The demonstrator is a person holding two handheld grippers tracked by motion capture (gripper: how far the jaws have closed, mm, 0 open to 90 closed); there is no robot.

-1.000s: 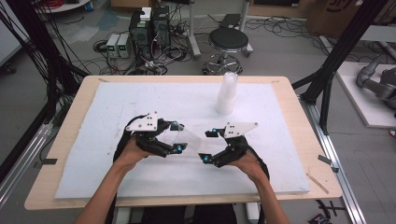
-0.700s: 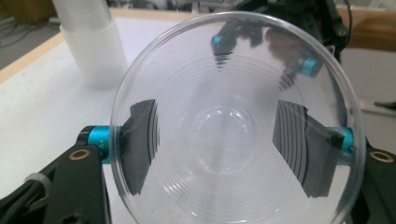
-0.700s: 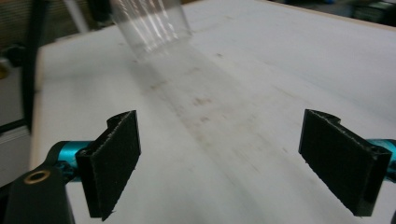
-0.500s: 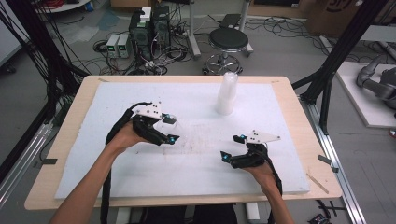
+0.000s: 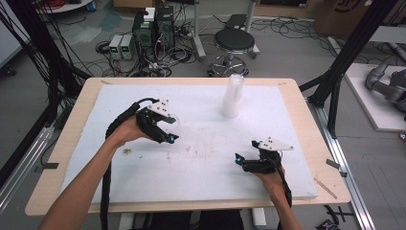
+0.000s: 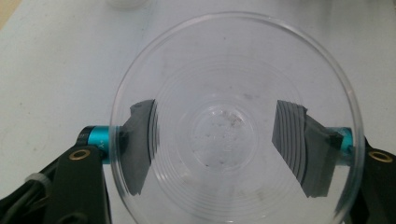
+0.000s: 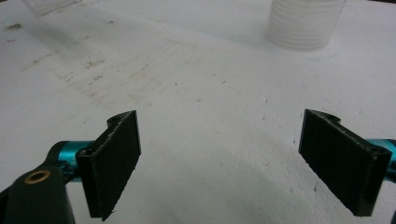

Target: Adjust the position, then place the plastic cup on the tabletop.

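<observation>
One clear cup (image 6: 233, 121) in left tongs (image 6: 224, 144), high view (image 5: 171, 123) perhaps blurs it

On the bench (image 5: 287, 100) lies a board (image 5: 201, 163). A cup (image 6: 233, 126) sits between the fingers (image 6: 140, 144) of the left gripper (image 5: 160, 127), mouth toward that gripper's camera. A stack of cups (image 5: 233, 96) stands on the board beyond and to the right of those fingers. The right gripper (image 5: 249, 163) is near the board's right front, its fingers (image 7: 116, 158) apart over the board, the stack ahead of them. Behind the bench stands a stool (image 5: 234, 43).
</observation>
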